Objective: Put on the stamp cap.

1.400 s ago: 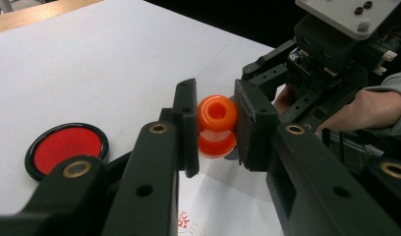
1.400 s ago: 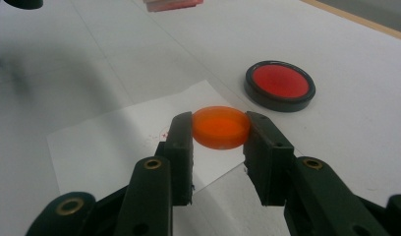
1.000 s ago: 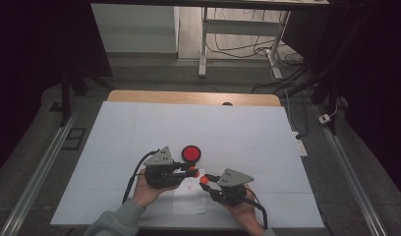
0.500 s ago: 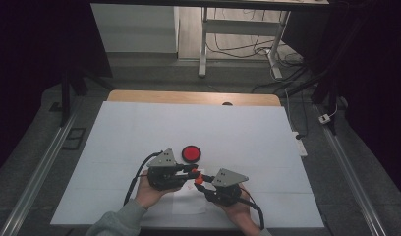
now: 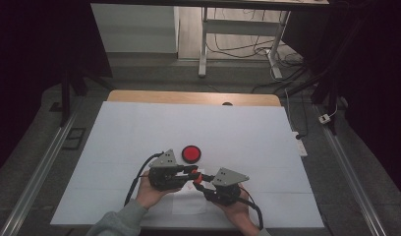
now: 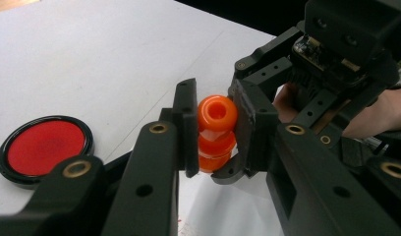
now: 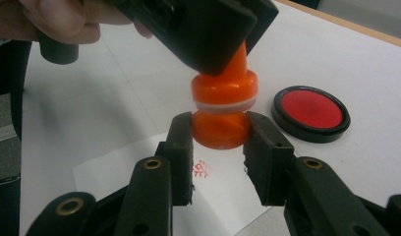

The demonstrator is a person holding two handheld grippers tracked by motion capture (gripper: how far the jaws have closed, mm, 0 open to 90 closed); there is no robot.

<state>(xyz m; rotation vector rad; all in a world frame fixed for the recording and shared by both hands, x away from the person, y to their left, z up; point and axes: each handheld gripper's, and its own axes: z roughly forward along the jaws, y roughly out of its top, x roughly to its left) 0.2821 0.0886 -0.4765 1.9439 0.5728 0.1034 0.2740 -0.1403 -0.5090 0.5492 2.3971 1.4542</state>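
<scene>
Both hands sat near the tabletop's near edge, the left gripper [image 5: 187,171] and right gripper [image 5: 200,182] angled toward each other, tips almost meeting, each with its jaws clamped tight.

Right gripper [image 7: 219,135] clamps orange stamp [image 7: 223,105] at its lower part; left gripper [image 7: 208,29] grips its top. Red ink pad [image 7: 310,112] right, stamped paper [image 7: 188,191] below.
</scene>
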